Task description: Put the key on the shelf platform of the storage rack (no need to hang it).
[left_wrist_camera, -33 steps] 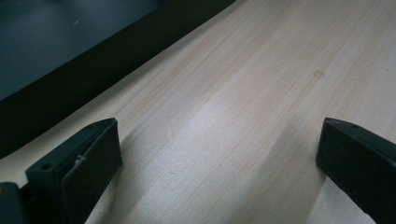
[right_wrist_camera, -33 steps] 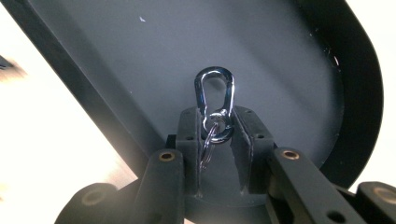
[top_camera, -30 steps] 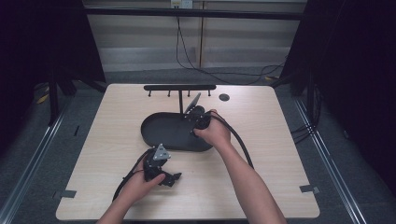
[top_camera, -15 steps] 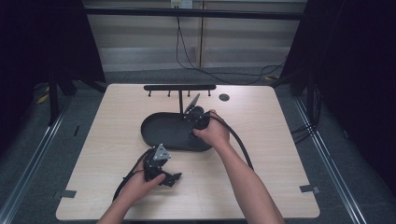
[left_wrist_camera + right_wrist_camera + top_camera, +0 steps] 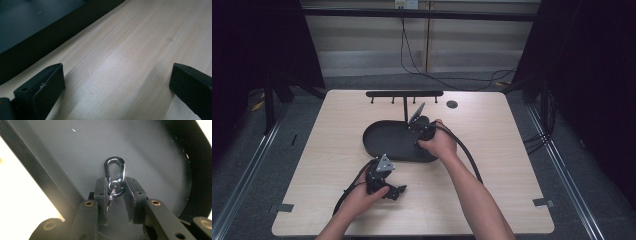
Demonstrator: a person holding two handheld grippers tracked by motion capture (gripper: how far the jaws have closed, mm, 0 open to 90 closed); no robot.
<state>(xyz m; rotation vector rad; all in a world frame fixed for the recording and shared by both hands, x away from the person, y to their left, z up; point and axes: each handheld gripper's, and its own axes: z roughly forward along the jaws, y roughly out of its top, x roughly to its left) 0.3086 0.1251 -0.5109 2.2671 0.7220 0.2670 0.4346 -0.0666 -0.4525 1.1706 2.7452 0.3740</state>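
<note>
A silver carabiner (image 5: 114, 169) with a key ring (image 5: 111, 194) on its lower end sits between the pads of my right gripper (image 5: 116, 185), which is shut on it just above the floor of the black oval tray (image 5: 62, 150). From the high view, that right gripper (image 5: 421, 127) points down into the tray (image 5: 382, 142) at its far right end. My left gripper (image 5: 396, 192) lies low over the wooden table in front of the tray. Its jaws stand wide open with bare wood between them (image 5: 117, 82), and the tray's dark edge (image 5: 30, 25) is at the upper left.
A black bar with several small hooks (image 5: 404, 93) stands on a post behind the tray. A small black disc (image 5: 452, 104) lies on the table to its right. Cables trail from both grippers toward the front edge.
</note>
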